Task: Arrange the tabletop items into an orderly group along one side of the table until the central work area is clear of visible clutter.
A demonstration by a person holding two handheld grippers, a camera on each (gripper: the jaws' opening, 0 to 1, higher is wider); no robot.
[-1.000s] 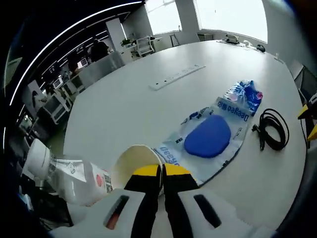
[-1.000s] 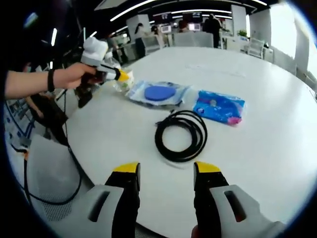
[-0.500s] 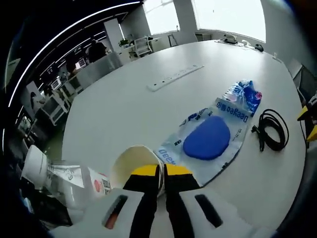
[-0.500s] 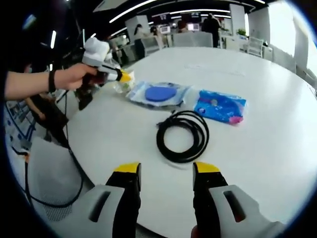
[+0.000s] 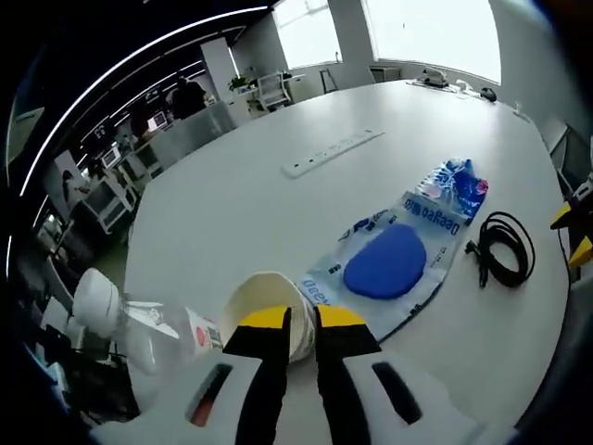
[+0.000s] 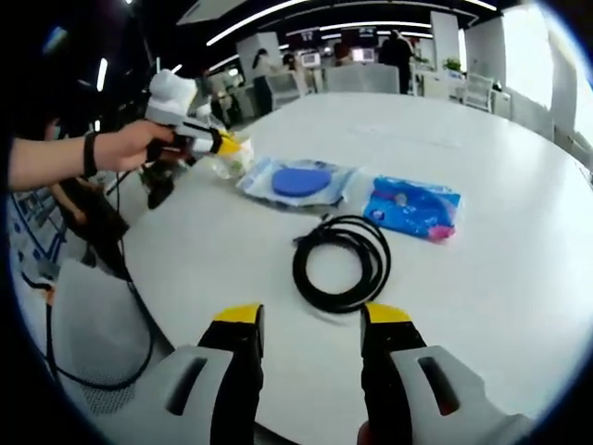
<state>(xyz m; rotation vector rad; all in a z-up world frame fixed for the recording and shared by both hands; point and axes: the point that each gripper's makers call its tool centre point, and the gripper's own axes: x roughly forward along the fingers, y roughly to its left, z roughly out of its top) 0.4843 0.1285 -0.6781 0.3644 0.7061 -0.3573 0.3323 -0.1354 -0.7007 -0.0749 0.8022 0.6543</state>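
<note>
Right now the left gripper (image 5: 296, 320) sits at the near rim of the paper cup (image 5: 264, 301), its two yellow-tipped jaws standing slightly apart with a narrow gap between them; the cup's rim lies in that gap or just ahead of it, and I cannot tell whether the wall is pinched or loose. Just to the left of these jaws lies a clear plastic bottle (image 5: 139, 324) on its side, white cap pointing away from the cup, touching or nearly touching it. That pairing at the table edge reads as the start of the orderly group, so the cup is probably being settled beside the bottle rather than lifted away. Ahead and to the right of the left jaws lies the clear packet with a blue disc (image 5: 387, 262), beyond it the blue printed pouch (image 5: 456, 181), and to their right the coiled black cable (image 5: 505, 248). Further ahead a white power strip (image 5: 332, 150) lies alone on the white table (image 5: 232, 199). In the right gripper view the right gripper (image 6: 306, 320) hovers with jaws wide apart and nothing between them, the cable (image 6: 341, 262) straight ahead of them on the table (image 6: 519, 260), which suggests it is lined up as the next item. Beyond it lie the pouch (image 6: 412, 206) and packet (image 6: 298, 181), and at upper left a person's hand (image 6: 139, 144) holds the left gripper (image 6: 222, 142) at the cup.
</note>
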